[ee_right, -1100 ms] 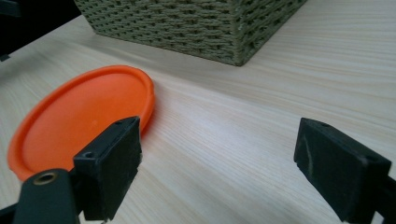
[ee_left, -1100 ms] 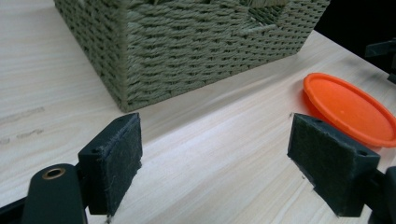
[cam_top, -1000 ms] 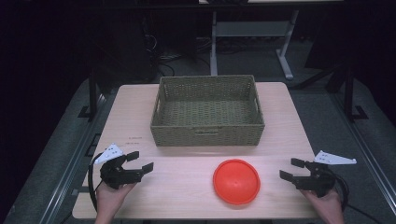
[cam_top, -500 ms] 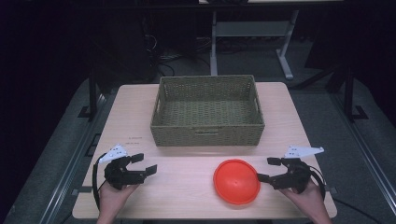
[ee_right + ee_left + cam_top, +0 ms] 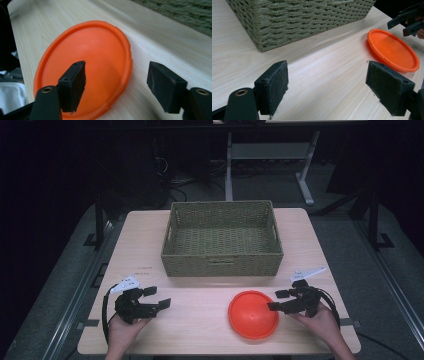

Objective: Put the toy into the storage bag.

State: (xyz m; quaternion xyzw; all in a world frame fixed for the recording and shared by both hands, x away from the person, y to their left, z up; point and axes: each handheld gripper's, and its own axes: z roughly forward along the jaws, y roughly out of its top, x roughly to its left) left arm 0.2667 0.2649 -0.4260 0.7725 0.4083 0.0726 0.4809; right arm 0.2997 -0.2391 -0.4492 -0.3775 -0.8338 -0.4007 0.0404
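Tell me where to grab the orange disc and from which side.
Grip the rim of the orange disc at its right edge, coming in low from the right with the right gripper, whose open jaws already stand by that edge. The disc lies flat on the table and looks shallow, with a raised lip, so probably one jaw goes over the lip and one outside it.

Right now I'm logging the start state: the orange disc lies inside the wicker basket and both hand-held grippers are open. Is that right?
Not quite. The orange disc lies on the table in front of the wicker basket, not inside it, as the high view shows. The rest holds: the left hand-held gripper and right hand-held gripper are both open.
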